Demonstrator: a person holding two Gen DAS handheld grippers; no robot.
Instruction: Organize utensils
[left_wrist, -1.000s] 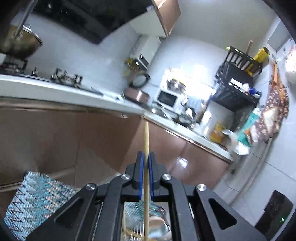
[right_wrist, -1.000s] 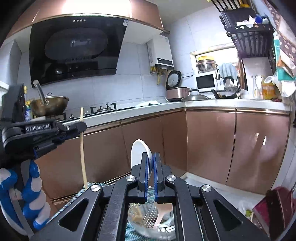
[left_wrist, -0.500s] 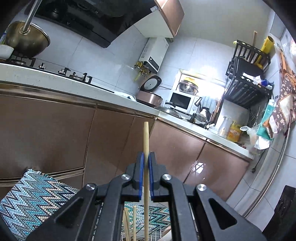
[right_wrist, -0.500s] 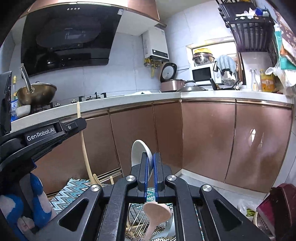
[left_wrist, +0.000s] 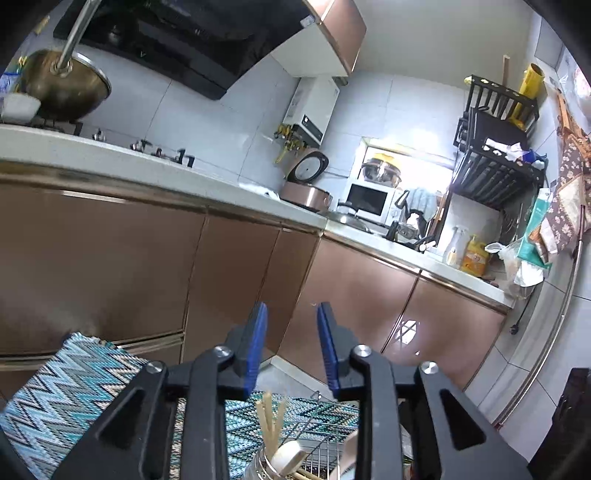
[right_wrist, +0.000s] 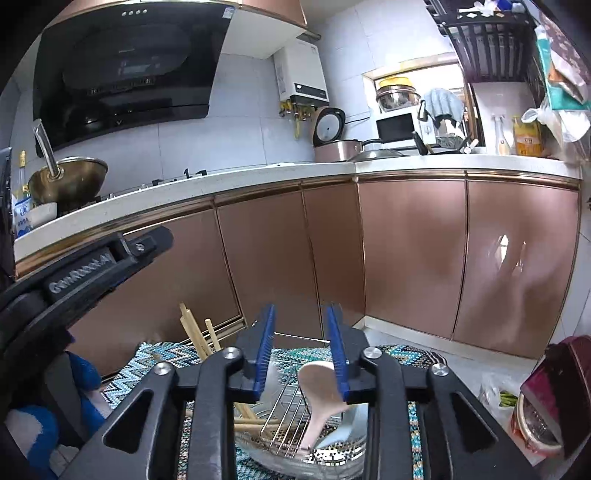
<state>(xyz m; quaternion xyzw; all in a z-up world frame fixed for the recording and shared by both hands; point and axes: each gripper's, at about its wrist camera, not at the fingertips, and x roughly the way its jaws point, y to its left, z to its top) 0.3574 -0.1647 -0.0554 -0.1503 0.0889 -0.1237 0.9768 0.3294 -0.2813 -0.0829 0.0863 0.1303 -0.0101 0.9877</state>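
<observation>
Both grippers have sunk and let go since a moment ago. Jaws on my left gripper (left_wrist: 290, 347) are opening with nothing between them; the chopstick it pinched now stands among the chopsticks (left_wrist: 271, 417) in a holder below. My right gripper (right_wrist: 301, 350) is opening too, and its spoon (right_wrist: 319, 395) leans free in the wire rack (right_wrist: 291, 406), so this pair looks stowed. Gripper bodies hide the holder's base and most of the rack.
</observation>
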